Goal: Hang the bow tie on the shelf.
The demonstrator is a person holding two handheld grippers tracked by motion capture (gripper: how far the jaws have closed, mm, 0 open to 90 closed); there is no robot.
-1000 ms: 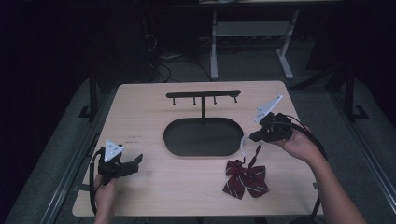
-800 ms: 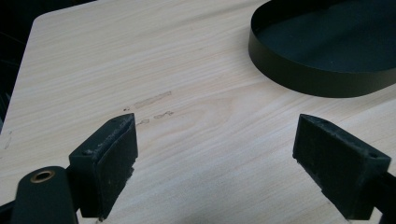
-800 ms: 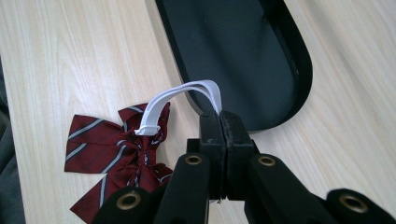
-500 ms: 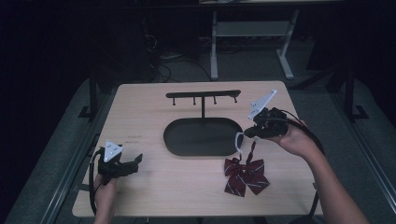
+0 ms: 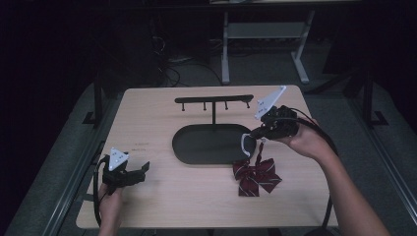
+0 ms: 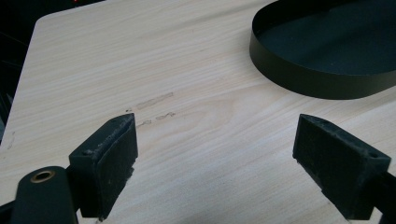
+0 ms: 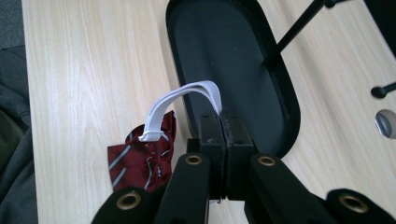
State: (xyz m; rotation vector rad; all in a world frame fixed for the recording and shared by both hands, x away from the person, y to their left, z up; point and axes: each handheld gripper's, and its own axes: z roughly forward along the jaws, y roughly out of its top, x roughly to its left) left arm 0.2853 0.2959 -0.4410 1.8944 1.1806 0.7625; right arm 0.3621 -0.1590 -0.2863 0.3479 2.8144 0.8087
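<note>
While the right hand-held gripper [image 5: 256, 132] pinches its white elastic strap [image 7: 180, 100], the striped maroon fabric bow tie [image 5: 255, 176] hangs to the wooden bench [image 5: 147, 118] beside an oval black tray [image 5: 206, 145]; left hand-held gripper [image 6: 215, 158] spread, empty.

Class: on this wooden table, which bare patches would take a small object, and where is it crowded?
Free: the light wooden table between the black oval tray and the left gripper, and the front strip left of the striped maroon bow tie. Crowded: the tray's right end, where the right gripper lifts the bow's white strap.
</note>
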